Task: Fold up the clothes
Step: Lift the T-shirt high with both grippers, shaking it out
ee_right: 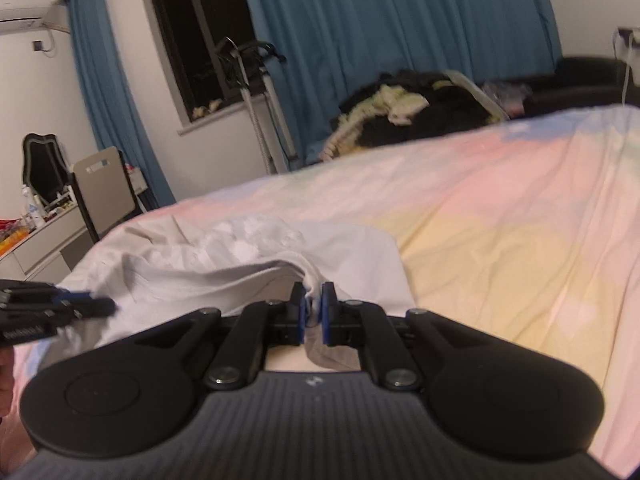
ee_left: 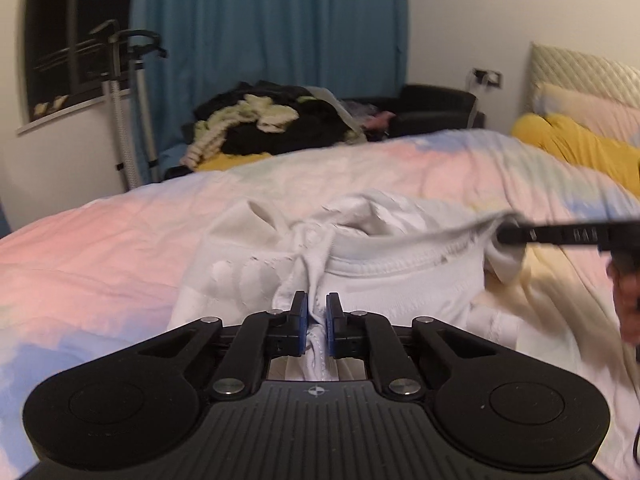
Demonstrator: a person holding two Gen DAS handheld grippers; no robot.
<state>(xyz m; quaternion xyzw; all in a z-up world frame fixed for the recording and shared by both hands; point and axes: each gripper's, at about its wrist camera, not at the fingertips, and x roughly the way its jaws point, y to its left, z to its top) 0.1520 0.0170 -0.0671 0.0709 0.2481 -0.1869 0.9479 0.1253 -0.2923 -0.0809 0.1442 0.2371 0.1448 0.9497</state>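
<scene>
A white garment [ee_left: 360, 256] lies crumpled on the pastel bedspread [ee_left: 100, 248], its ribbed neckline facing the left wrist view. My left gripper [ee_left: 317, 304] is shut on a bunched fold of the white cloth near that neckline. My right gripper [ee_left: 505, 235] reaches in from the right edge of that view, pinching the garment's far edge and pulling it taut. In the right wrist view the right gripper [ee_right: 314, 294] is shut on a gathered bit of the white garment [ee_right: 240, 256], and the left gripper [ee_right: 100, 305] shows at the left edge against the cloth.
A heap of dark and pale clothes [ee_left: 276, 120] sits beyond the bed under a teal curtain [ee_left: 272, 20]. A yellow pillow [ee_left: 580, 144] and headboard [ee_left: 580, 68] lie at the right. A chair [ee_right: 104, 188] and dresser [ee_right: 36, 240] stand left of the bed.
</scene>
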